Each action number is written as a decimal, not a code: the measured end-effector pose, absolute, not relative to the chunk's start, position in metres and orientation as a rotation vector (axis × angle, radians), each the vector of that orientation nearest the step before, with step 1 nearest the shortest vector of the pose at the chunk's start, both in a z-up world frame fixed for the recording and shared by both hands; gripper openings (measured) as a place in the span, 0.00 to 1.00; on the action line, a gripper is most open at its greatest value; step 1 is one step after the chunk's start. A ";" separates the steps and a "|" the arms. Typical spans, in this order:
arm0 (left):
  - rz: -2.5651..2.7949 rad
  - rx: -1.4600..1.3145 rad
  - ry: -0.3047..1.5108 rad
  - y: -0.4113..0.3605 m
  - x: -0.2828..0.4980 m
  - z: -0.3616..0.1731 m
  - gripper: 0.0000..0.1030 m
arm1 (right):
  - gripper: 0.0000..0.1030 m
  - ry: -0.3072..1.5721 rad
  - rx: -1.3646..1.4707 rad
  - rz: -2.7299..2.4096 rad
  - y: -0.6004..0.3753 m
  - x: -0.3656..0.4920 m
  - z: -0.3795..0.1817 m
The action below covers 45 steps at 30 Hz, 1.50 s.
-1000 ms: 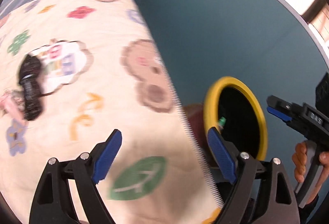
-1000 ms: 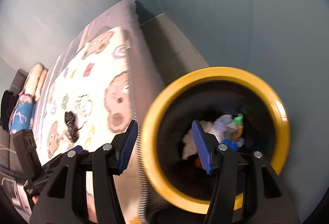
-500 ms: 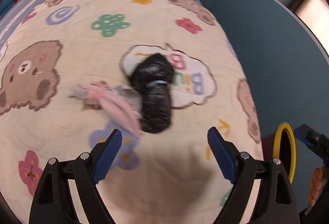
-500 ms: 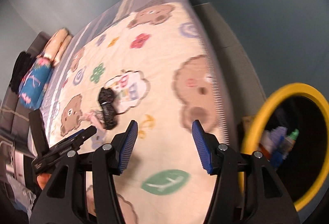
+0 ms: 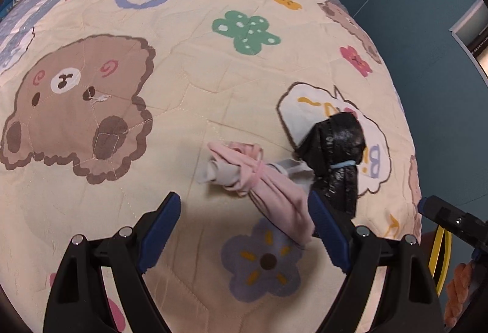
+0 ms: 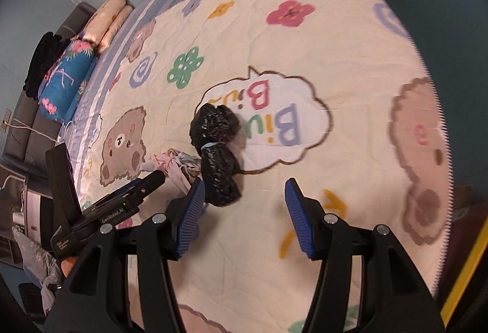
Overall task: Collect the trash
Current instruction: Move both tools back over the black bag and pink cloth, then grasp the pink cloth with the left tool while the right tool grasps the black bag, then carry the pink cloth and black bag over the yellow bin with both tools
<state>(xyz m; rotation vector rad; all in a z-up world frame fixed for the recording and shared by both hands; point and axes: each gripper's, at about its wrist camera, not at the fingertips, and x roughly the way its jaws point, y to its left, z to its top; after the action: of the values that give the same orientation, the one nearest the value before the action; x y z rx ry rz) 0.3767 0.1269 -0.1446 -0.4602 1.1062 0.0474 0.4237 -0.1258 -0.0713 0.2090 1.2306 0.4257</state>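
A black plastic bag bundle point(image 5: 337, 151) tied with a blue band lies on the bear-print quilt point(image 5: 183, 107); it also shows in the right wrist view point(image 6: 217, 150). A pink and grey tied cloth bundle point(image 5: 256, 180) lies just left of it and shows in the right wrist view point(image 6: 177, 165). My left gripper point(image 5: 245, 229) is open, with the pink bundle's near end between its fingers. My right gripper point(image 6: 242, 214) is open and empty, and the black bundle lies beside its left finger. The yellow-rimmed bin point(image 5: 439, 256) shows at the bed's right edge.
Pillows point(image 6: 106, 18) and a blue patterned roll point(image 6: 65, 79) lie at the head of the bed. Teal walls surround the bed. The bin's yellow rim point(image 6: 466, 272) is at the lower right of the right wrist view, beyond the quilt's edge.
Both grippers have swung away from the bin and over the bed, closing in on the two bundles. The bundles have not moved. Both stay open.
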 end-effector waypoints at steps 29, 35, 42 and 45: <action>-0.064 -0.451 1.190 0.099 0.400 -0.175 0.14 | 0.24 1.393 0.203 0.465 -0.044 0.496 -0.153; -0.052 -0.476 1.175 0.104 0.391 -0.166 0.11 | 0.22 1.371 0.206 0.455 -0.053 0.490 -0.143; -0.074 -0.465 1.149 0.103 0.376 -0.144 0.10 | 0.21 1.331 0.218 0.437 -0.077 0.476 -0.123; -0.077 -0.449 1.133 0.105 0.369 -0.133 0.09 | 0.21 1.317 0.222 0.431 -0.093 0.467 -0.111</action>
<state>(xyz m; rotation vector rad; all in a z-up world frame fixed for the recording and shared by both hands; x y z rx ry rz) 0.3688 0.1045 -0.1326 -0.4485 1.1329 -0.0766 0.4668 -0.0932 -0.1109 0.2223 1.3173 0.4314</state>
